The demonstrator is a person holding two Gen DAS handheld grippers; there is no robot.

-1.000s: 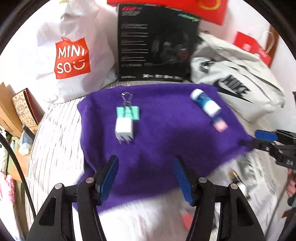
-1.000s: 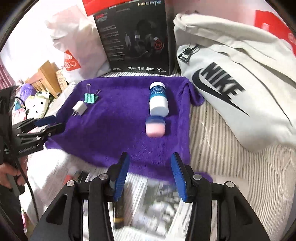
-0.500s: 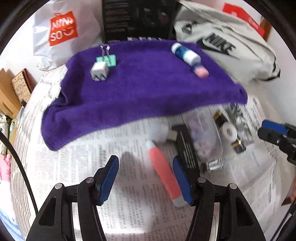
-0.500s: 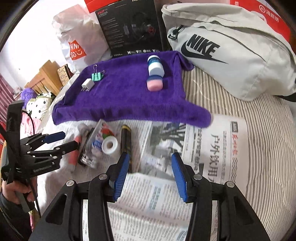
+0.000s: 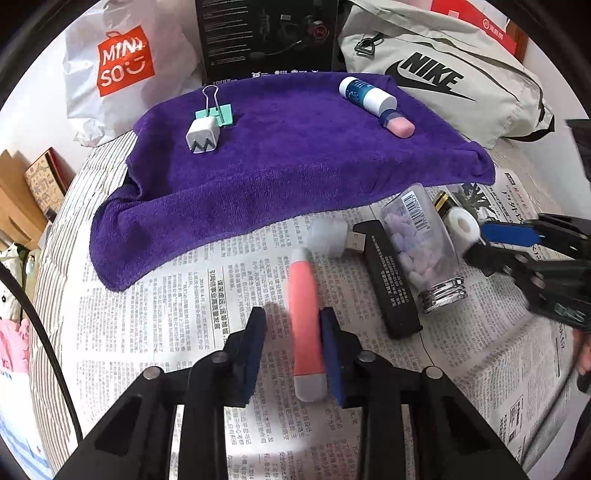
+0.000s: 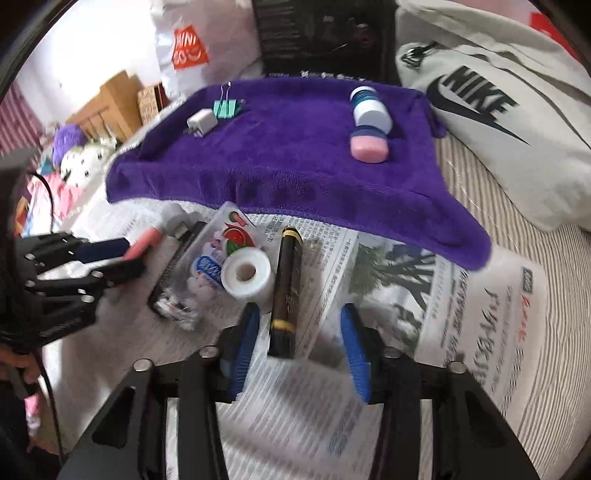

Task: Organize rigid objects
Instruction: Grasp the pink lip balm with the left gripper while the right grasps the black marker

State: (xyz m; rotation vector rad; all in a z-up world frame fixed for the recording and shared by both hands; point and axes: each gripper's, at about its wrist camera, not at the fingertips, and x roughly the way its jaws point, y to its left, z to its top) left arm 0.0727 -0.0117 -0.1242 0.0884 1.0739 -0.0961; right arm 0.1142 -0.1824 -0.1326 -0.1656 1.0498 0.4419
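Observation:
On the newspaper lies a pink tube (image 5: 304,306) between the fingers of my left gripper (image 5: 292,321). The jaws have narrowed around it; the right pad touches it and a gap shows on the left. My right gripper (image 6: 299,317) stands open around the near end of a black and gold pen (image 6: 286,288). A purple towel (image 5: 295,162) behind holds a white charger plug (image 5: 202,137), a teal binder clip (image 5: 218,112), a blue and white bottle (image 5: 365,96) and a pink-capped jar (image 6: 369,146). The left gripper (image 6: 135,254) also shows in the right wrist view.
Beside the tube lie a black USB stick (image 5: 388,280), a clear bottle of pills (image 5: 424,243), a white tape roll (image 6: 245,275) and a white cap (image 5: 327,234). A Miniso bag (image 5: 122,70), a black box (image 5: 269,33) and a Nike bag (image 5: 443,77) line the back.
Both grippers have dropped from the towel to the newspaper. My left jaws have narrowed around the pink tube. The right gripper has moved over the black pen.

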